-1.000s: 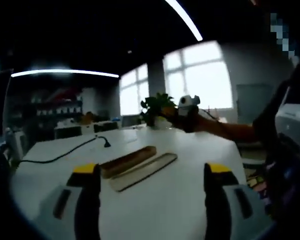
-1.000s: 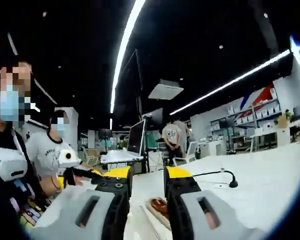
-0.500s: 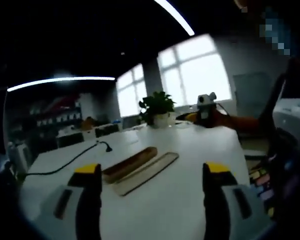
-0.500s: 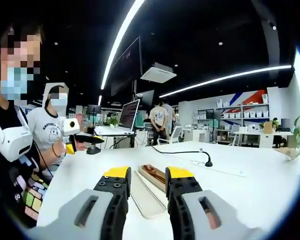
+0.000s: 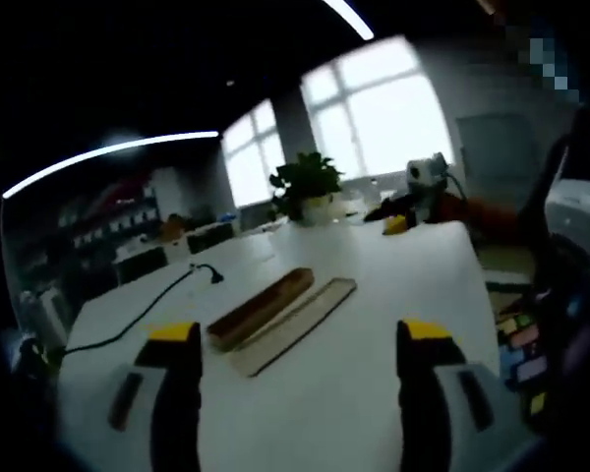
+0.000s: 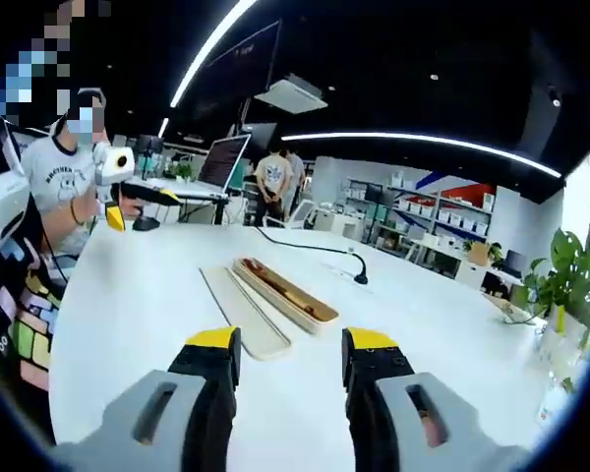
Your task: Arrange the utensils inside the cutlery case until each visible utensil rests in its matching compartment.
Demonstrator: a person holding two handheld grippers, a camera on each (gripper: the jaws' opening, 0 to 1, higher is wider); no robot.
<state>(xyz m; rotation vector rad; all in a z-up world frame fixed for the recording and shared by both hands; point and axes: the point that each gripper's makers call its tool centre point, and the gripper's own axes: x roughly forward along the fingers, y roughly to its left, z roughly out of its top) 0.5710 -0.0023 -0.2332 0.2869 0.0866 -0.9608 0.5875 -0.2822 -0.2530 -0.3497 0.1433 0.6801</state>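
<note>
Right gripper view: both grippers' fingers apart, cutlery case (image 6: 283, 291) mid-table (image 6: 138, 295), beside its lid (image 6: 244, 313).

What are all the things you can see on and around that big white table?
Table: one, white, under everything.
Cutlery case: one, wooden, long, mid-table, something brown inside.
Lid: one, pale, flat, lying right beside the case.
Cable: one, black, trailing across the table behind the case.
Potted plant: one, green, far table edge by the windows.
People: a few, standing or sitting in the background.
Left gripper: grey with yellow tips, jaws apart, empty.
Right gripper: same colours, jaws apart, empty.
</note>
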